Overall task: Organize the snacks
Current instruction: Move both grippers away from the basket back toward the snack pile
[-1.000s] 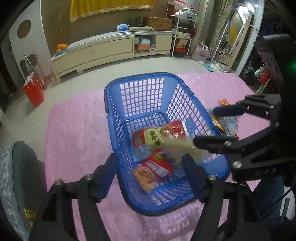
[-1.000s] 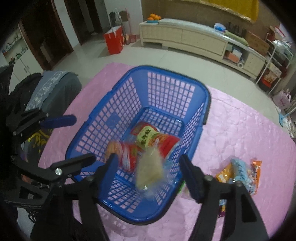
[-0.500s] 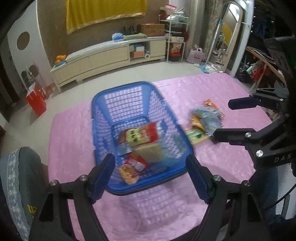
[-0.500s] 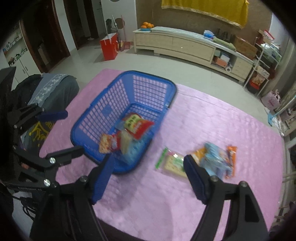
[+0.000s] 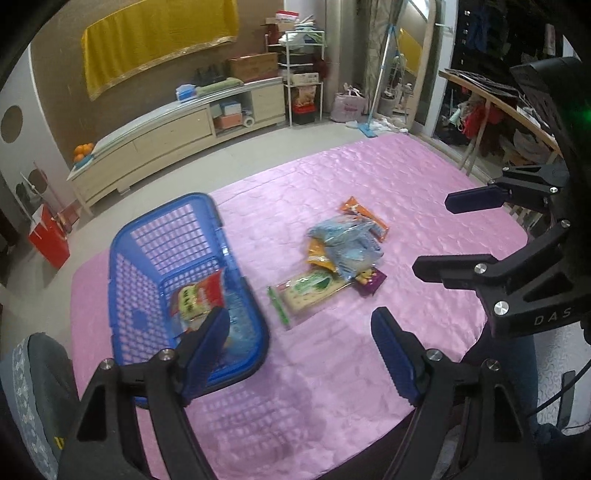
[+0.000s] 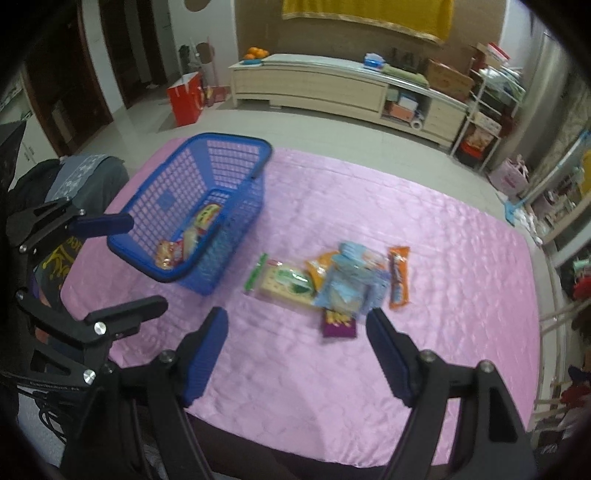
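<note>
A blue lattice basket (image 6: pixel 207 192) sits on a pink quilted cloth (image 6: pixel 424 258) beside blue, orange and purple packets (image 6: pixel 354 280).

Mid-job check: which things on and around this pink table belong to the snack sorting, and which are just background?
Job:
blue plastic mesh basket, with packets inside
clear cracker packet with green strip
light blue snack bag
orange snack bar wrapper
purple snack packet

Background:
red paper bag
oranges on the beige sideboard
yellow wall cloth

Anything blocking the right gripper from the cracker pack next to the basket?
Nothing visible. The right gripper hovers with jaws open and empty over bare pink cloth. The cracker pack lies flat beyond it, top uncovered; the light-blue packet only overlaps its right end.
</note>
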A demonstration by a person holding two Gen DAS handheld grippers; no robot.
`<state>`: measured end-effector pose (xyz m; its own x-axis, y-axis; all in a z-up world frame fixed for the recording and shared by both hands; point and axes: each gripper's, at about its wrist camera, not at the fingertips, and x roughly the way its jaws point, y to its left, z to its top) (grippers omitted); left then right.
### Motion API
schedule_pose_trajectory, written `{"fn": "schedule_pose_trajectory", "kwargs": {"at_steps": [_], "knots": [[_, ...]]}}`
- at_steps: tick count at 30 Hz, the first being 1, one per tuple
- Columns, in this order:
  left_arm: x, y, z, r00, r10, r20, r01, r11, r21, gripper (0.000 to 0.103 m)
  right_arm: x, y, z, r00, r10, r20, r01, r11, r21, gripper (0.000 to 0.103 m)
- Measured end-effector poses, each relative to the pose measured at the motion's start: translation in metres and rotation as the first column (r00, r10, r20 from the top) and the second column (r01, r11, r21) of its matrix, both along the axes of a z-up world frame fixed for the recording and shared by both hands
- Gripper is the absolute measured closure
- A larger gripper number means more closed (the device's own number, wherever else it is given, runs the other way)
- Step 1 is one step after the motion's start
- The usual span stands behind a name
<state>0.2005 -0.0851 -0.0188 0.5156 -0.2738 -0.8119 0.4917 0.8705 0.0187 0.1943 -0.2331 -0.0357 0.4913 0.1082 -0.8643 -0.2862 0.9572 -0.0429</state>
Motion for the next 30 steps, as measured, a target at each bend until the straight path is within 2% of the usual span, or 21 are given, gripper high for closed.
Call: {"fn": "schedule_pose_trajectory", "kwargs": {"at_steps": [15,17,25,30], "knots": [[0.029,-0.064,-0.038,0.995,-0.016,-0.095,0.019,0.999,0.029,0.026,0.014,-0.069,-0.036,0.995,-0.089,-0.052,0.089,0.996,0.003,0.022],[0.032,-0.069,-0.043,0.995,-0.011,-0.099,0.014,0.999,0.032,0.025,0.017,-0.075,-0.043,0.994,-0.098,-0.044,0.097,0.995,-0.018,0.022],[0.058,-0.092,-0.078,0.987,0.03,-0.158,-0.027,0.999,0.022,0.025,0.034,-0.102,-0.085,0.985,-0.126,-0.12,0.129,0.992,0.017,0.022],[0.073,-0.108,-0.1,0.983,0.04,-0.179,-0.031,0.998,0.054,0.025,0.048,-0.117,-0.105,0.977,-0.154,-0.151,0.16,0.987,0.032,0.022]]}}
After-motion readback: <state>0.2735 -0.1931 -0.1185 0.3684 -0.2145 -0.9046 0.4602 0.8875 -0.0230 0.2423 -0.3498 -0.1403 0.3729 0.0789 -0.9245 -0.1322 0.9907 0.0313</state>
